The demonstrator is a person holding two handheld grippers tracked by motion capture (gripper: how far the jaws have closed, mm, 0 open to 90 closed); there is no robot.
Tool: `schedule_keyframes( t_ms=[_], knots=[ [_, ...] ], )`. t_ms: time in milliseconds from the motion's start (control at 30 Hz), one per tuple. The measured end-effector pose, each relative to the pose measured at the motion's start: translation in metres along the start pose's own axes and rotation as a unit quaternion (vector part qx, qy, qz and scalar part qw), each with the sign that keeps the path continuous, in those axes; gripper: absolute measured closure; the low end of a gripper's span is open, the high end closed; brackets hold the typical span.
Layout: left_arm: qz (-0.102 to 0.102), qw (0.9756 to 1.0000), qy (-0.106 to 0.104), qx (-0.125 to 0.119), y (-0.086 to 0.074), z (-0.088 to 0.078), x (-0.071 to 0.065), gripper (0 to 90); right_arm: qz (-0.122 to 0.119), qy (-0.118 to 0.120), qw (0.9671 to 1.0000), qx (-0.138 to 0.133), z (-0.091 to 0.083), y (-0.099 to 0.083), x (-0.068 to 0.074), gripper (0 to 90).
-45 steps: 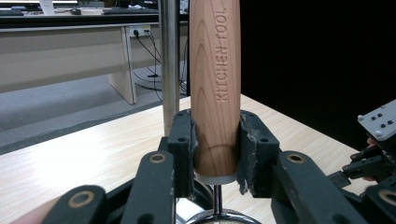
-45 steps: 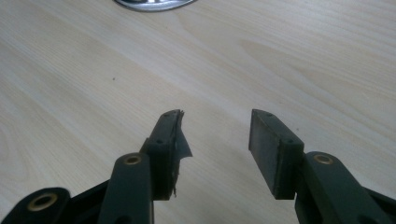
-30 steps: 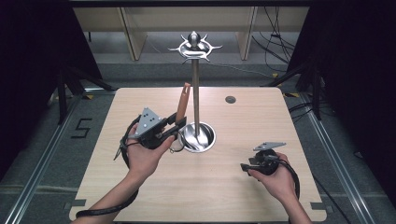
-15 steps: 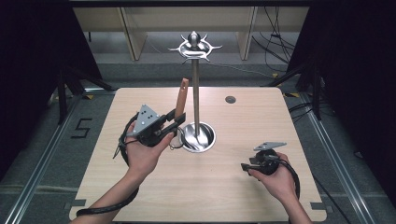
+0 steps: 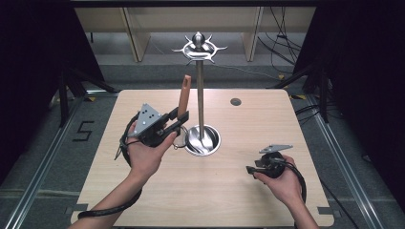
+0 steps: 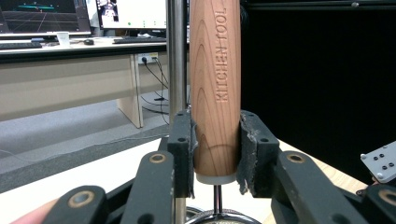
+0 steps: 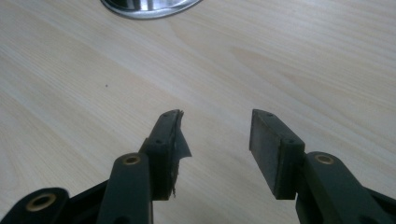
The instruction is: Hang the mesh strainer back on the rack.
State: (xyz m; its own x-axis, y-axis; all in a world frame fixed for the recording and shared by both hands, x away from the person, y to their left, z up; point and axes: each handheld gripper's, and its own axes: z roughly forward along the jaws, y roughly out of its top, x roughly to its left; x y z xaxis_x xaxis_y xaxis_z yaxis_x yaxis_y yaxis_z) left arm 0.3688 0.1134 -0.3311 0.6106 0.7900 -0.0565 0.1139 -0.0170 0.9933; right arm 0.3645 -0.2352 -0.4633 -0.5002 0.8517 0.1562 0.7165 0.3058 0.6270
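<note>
Whisk head — hidden behind jaws

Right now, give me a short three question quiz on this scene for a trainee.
1. True or false: the left gripper is clamped on the wooden handle.
2. What do the right gripper's open jaws hover over? A) bare tabletop B) the round base C) a cup
3. Fill in: the words on the handle read KITCHEN ____.

Key:
1. True; the pads press both sides of the handle, which stands upright beside the metal stand.
2. A; the light wood table lies under them, and the stand's round base sits farther off.
3. TOOL
</note>
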Motion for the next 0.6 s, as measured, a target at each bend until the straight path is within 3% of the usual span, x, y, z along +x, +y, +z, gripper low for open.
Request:
schedule_keyframes(
  t_ms=[33,67,100,133,167,200,233,300,400,467,533,600],
  knots=[
    [0.001,1.0000,-0.001,0.000,0.0008,-0.0002,-0.0002,68.1,-0.014,-0.003,0.9999,-0.005,0.0000,0.0005,-0.0014,54.1],
    [0.006,1.0000,-0.002,0.001,0.0018,0.0004,-0.0004,68.1,-0.009,-0.002,0.9999,-0.005,-0.0001,0.0004,-0.0006,54.1],
    [0.024,0.9997,-0.006,-0.003,0.0038,0.0020,0.0013,68.1,-0.006,-0.001,1.0000,-0.004,0.0000,0.0006,-0.0007,54.1],
    [0.021,0.9997,-0.006,-0.006,0.0049,0.0026,0.0010,68.1,0.008,0.001,0.9997,0.023,-0.0034,0.0021,0.0013,54.1],
    [0.023,0.9997,-0.004,-0.006,0.0062,0.0026,0.0017,68.1,-0.012,-0.002,0.9999,0.002,-0.0007,0.0019,-0.0012,54.0],
    [0.021,0.9997,-0.003,-0.009,0.0067,0.0026,0.0013,68.1,-0.003,0.001,1.0000,-0.003,0.0005,0.0011,0.0007,54.0],
    [0.020,0.9997,-0.002,-0.010,0.0067,0.0023,0.0011,68.1,-0.002,0.002,0.9999,0.011,-0.0016,0.0017,0.0016,54.0],
    [0.020,0.9998,-0.001,-0.009,0.0057,0.0026,0.0008,68.1,-0.017,-0.001,0.9998,0.006,-0.0007,0.0013,-0.0001,54.0],
    [0.015,0.9998,0.004,-0.011,0.0050,0.0032,0.0016,68.1,-0.002,0.001,0.9999,0.016,-0.0012,0.0009,0.0003,54.0],
    [0.013,0.9998,0.010,-0.014,0.0061,0.0035,0.0029,68.1,-0.029,-0.005,0.9995,-0.013,0.0025,0.0000,-0.0037,53.9],
    [0.016,0.9996,0.013,-0.016,0.0076,0.0032,0.0034,68.1,-0.027,-0.004,0.9996,0.002,0.0002,0.0005,-0.0036,53.9],
    [0.018,0.9995,0.014,-0.020,0.0087,0.0025,0.0028,68.1,-0.011,-0.001,0.9999,0.010,-0.0005,0.0006,-0.0013,53.9]
  ],
)
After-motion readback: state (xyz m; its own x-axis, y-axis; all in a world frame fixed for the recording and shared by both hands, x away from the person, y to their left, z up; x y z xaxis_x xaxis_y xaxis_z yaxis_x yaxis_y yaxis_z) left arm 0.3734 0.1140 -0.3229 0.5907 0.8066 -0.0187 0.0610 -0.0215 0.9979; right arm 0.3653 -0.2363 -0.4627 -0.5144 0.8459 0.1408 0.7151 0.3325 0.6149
